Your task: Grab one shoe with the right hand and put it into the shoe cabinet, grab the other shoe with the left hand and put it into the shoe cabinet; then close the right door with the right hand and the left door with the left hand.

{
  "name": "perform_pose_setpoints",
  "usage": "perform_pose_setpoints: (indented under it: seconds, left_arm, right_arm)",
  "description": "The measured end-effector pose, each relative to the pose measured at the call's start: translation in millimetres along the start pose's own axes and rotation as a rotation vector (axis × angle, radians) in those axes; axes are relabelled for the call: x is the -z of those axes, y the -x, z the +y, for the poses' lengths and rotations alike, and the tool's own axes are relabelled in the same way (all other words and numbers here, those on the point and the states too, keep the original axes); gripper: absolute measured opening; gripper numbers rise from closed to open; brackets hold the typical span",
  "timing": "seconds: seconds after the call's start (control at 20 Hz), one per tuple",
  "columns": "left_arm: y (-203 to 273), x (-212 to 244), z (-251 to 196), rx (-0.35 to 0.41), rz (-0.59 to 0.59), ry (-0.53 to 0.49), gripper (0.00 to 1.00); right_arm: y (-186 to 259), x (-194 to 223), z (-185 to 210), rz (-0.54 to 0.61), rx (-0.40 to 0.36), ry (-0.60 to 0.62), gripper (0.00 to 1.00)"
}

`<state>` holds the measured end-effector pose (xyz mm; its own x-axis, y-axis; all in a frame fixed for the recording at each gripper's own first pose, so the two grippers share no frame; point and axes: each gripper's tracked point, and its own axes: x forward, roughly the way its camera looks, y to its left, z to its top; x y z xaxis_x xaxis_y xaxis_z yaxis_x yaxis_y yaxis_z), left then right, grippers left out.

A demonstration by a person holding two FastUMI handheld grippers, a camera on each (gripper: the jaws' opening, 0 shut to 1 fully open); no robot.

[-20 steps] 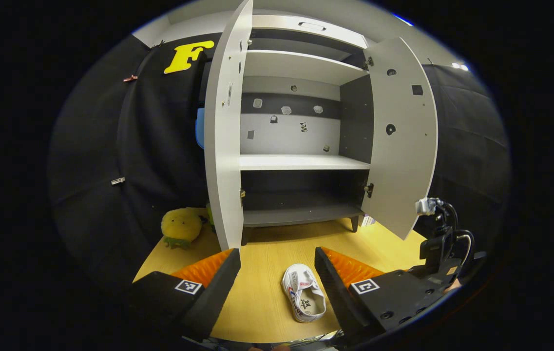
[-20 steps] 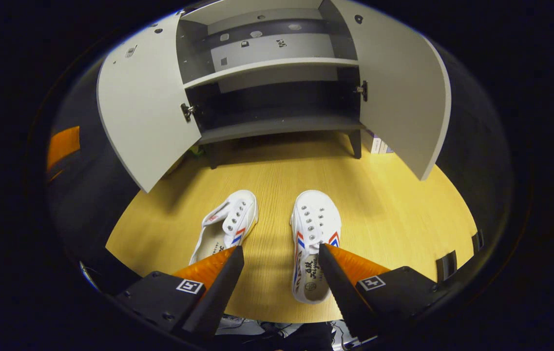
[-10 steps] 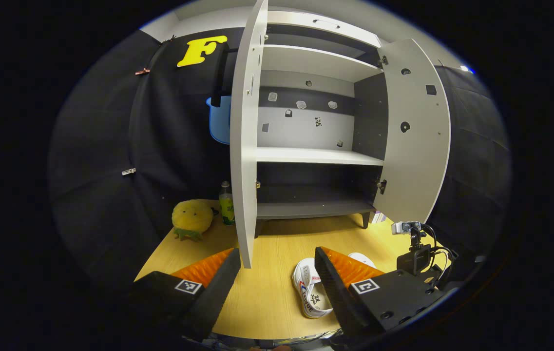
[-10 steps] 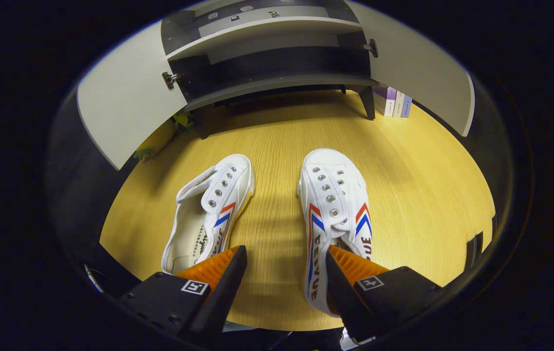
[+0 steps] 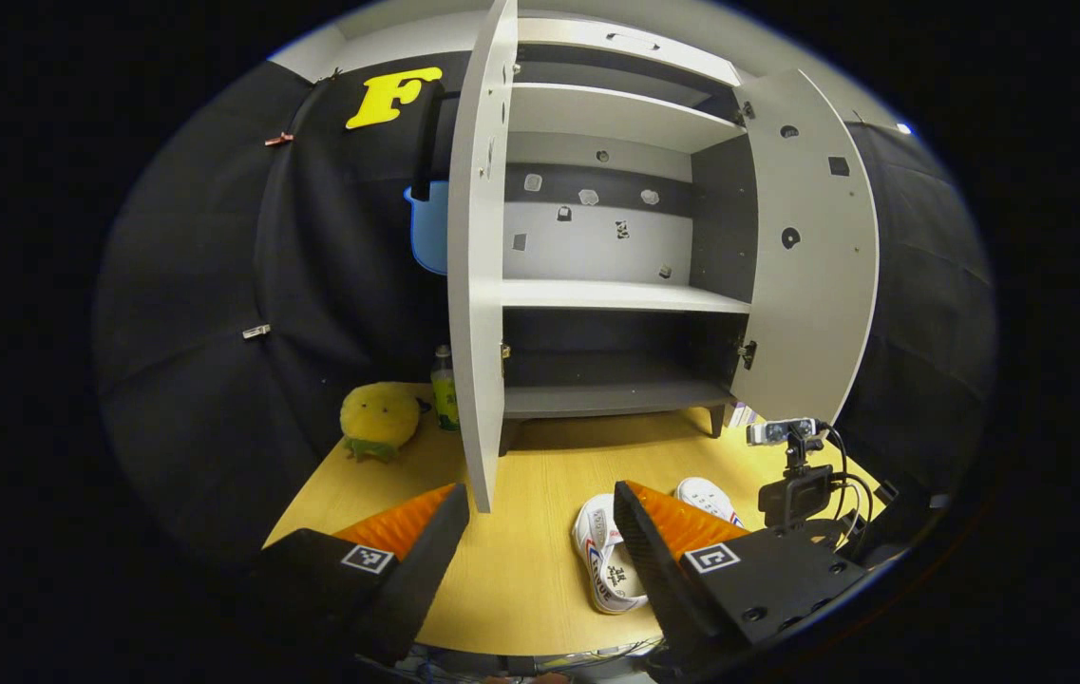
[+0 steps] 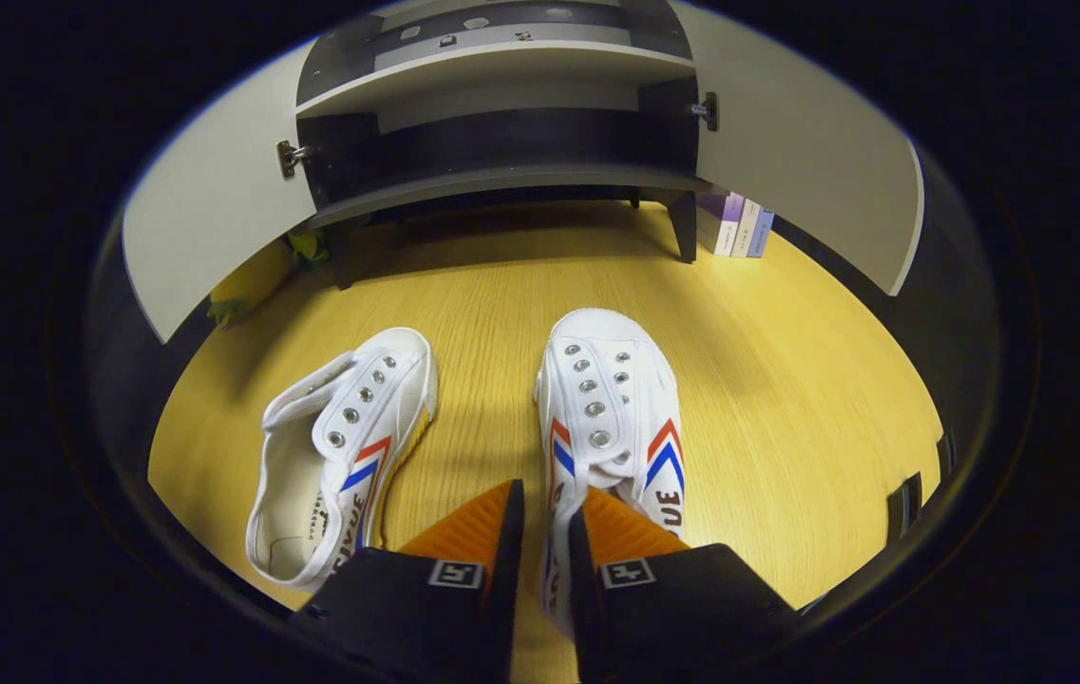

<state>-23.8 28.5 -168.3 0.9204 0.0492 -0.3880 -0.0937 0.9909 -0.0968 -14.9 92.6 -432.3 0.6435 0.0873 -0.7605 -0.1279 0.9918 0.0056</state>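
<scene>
Two white canvas shoes with red and blue stripes lie side by side on the wooden table, toes toward the cabinet. My right gripper is shut on the inner side wall of the right shoe, near its heel. The left shoe lies free beside it. The shoe cabinet stands with its left door and right door both swung wide and its shelves bare. My left gripper hangs open above the table, with the left shoe beyond its right finger.
A yellow plush toy and a green bottle sit left of the cabinet, behind the left door. Several books stand by the cabinet's right leg. The right gripper's camera mount rises at the table's right.
My right gripper went down onto the right shoe and its fingers shut on the shoe's side wall. The left gripper drifted slightly and stayed open.
</scene>
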Motion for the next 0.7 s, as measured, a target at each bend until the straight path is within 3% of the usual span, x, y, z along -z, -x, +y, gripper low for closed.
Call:
perform_pose_setpoints:
  seconds: [0.1, 0.3, 0.45, 0.65, 0.7]
  left_arm:
    - [0, 4, -5, 0.005, 0.009, 0.003, 0.95]
    - [2, 8, -12, 0.018, 0.018, -0.002, 0.95]
    - [4, 10, -15, 0.024, 0.020, -0.013, 0.95]
    - [6, 12, -19, 0.034, 0.025, -0.018, 0.95]
    - [6, 13, -20, 0.036, 0.027, -0.019, 0.95]
  right_arm:
    - [0, 0, -2, -0.007, 0.003, 0.004, 0.14]
    - [0, -1, 1, 0.000, -0.028, -0.003, 0.06]
    - [4, -15, 6, -0.013, -0.074, -0.063, 0.05]
    - [14, -47, 5, -0.099, -0.088, 0.027, 0.05]
    - [13, -46, 7, -0.083, -0.099, 0.000, 0.05]
